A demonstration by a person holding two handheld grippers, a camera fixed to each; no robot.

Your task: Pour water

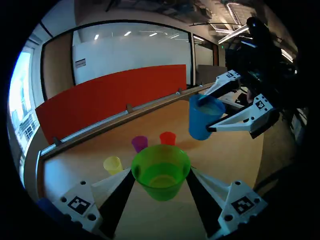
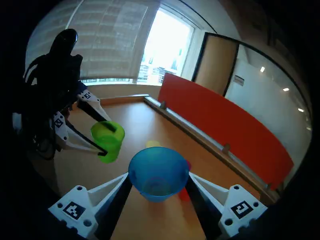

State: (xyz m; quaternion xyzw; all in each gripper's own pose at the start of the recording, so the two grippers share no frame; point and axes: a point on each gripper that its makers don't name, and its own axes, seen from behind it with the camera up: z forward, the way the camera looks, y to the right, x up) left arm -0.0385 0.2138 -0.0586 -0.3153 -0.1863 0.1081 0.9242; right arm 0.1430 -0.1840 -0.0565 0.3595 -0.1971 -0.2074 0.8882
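Above the table (image 1: 224, 156), fingers of your left gripper (image 1: 161, 175) clamp the green cup (image 1: 161, 180); your right gripper (image 2: 159, 179) clamps the blue cup (image 2: 158, 170), held apart. Tilt blue before its lip overhangs green and the water, seemingly inside, spills.

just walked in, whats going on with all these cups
A person works two hand-held grippers over a wooden table. The left hand-held gripper clamps a green cup between its fingers, and the right hand-held gripper clamps a blue cup, held up off the table. The two cups are apart and roughly upright, with no water passing between them. A yellow cup, a purple cup and a red cup stand on the table. Whether either held cup contains water is hard to tell.
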